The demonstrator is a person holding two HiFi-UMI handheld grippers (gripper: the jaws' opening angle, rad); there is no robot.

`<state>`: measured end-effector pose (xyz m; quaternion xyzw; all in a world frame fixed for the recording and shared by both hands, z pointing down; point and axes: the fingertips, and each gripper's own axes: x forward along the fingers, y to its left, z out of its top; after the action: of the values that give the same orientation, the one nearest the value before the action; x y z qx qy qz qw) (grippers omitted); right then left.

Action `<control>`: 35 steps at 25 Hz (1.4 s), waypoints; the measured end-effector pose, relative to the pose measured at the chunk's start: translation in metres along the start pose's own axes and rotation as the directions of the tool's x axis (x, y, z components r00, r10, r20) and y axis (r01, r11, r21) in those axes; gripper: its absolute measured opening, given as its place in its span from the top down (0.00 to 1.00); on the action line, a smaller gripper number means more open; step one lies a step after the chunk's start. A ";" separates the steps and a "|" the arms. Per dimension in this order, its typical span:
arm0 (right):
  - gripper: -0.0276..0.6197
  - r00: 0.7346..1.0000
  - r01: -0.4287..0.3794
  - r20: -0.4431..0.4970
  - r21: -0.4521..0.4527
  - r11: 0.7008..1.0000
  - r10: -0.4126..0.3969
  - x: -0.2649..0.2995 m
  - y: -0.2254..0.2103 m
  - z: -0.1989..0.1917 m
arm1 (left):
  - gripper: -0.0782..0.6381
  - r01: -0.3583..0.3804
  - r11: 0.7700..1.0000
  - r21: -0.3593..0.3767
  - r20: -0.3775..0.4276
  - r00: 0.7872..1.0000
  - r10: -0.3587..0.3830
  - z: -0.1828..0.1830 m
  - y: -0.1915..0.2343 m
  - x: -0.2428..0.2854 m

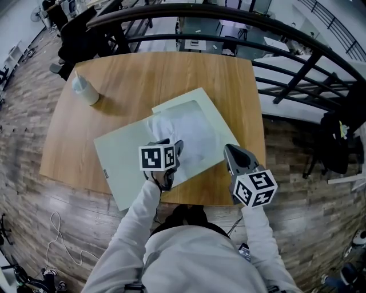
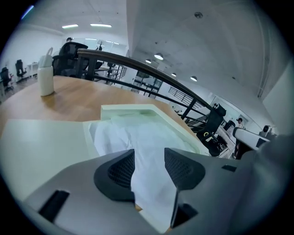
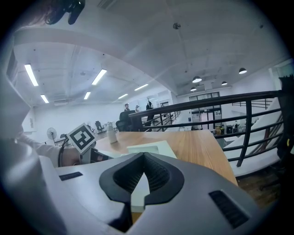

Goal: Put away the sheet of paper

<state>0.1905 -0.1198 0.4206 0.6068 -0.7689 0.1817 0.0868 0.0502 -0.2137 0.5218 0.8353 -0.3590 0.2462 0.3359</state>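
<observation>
Pale-sleeved arms reach out from the bottom of the head view, each hand carrying a gripper over the near edge of a light wooden table. The thin, white, crumpled sheet of paper lies in the recessed half of a pale green shallow case that is opened flat on the table. Its near end runs out towards the left gripper.

In the left gripper view, the sheet of paper passes directly under the gap of the left gripper. The two dark ribbed pads stand clearly apart with the paper showing between them, and neither pad presses on it. I cannot tell whether the jaw tips touch the paper below.

The right gripper sits near the case's right corner, apart from the sheet. In its own view the right gripper has its pads brought together at the tips, with nothing between them. The pale green case lies just beyond.

The sheet is wrinkled and bunched, with soft folds along its length. It is lighter than the green recess around it and does not lie flat.

A white plastic bottle stands well apart at the table's far left corner. A dark metal railing curves behind the table.
</observation>
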 end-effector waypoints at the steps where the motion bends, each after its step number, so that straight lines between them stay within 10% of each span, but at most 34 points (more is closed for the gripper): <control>1: 0.92 1.000 0.000 0.004 -0.001 1.000 0.000 0.000 0.002 0.001 | 0.59 -0.010 1.000 0.021 0.015 1.000 0.010 0.005 0.001 -0.003; 15: 0.92 0.997 0.043 0.062 -0.008 0.999 -0.042 -0.014 0.009 0.016 | 0.80 -0.080 0.952 0.297 0.289 0.957 -0.010 0.062 -0.024 -0.054; 35: 0.92 0.982 0.125 0.148 -0.029 0.992 -0.120 -0.037 0.017 0.023 | 0.87 -0.097 0.892 0.440 0.495 0.855 -0.151 0.071 -0.046 -0.129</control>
<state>0.1852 -0.0917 0.3834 0.6628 -0.7378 0.1164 0.0529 0.0176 -0.1860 0.3735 0.9300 -0.3567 0.0842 0.0280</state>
